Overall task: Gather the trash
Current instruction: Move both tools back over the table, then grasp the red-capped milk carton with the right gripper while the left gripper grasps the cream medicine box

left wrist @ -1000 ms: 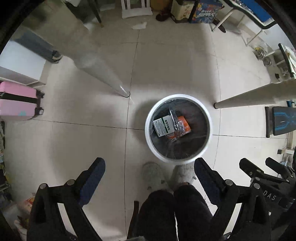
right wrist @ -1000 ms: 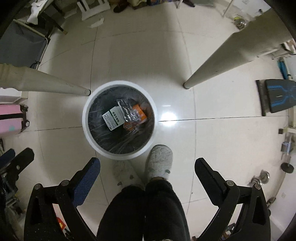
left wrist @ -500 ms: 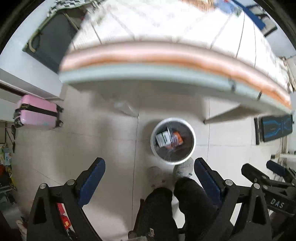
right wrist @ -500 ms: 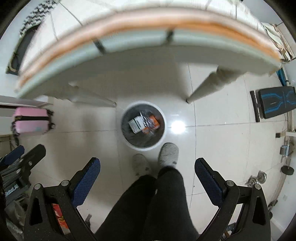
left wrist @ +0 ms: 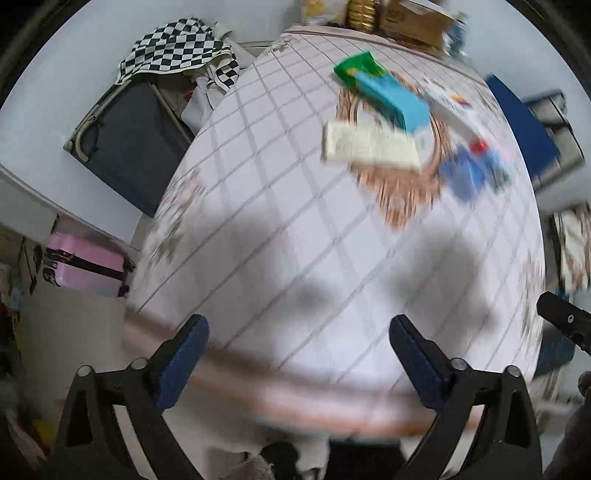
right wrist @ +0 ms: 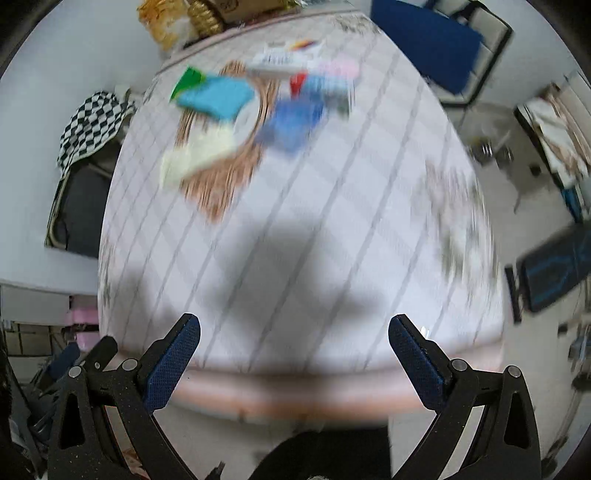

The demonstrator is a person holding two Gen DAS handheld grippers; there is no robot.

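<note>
Both views are motion-blurred and look down on a table with a white checked cloth (left wrist: 280,229) (right wrist: 295,221). At its far side lie several pieces of trash: a teal box (left wrist: 393,99) (right wrist: 216,98), a green packet (left wrist: 354,68) (right wrist: 190,79), a cream box (left wrist: 365,147) (right wrist: 195,157), a blue packet (left wrist: 463,173) (right wrist: 291,123) and a white box (left wrist: 450,110) (right wrist: 282,59). My left gripper (left wrist: 297,360) and right gripper (right wrist: 293,360) are open and empty above the table's near edge, far from the trash.
A dark folding frame with a checkered cloth (left wrist: 173,48) (right wrist: 88,125) stands left of the table. A pink suitcase (left wrist: 86,266) is on the floor at left. A blue chair (right wrist: 428,40) stands at the far right. Boxes (left wrist: 410,18) sit at the table's back.
Both grippers have risen from over the floor bin, past the table edge, to above the tabletop. The bin has gone out of view. Both stay open.
</note>
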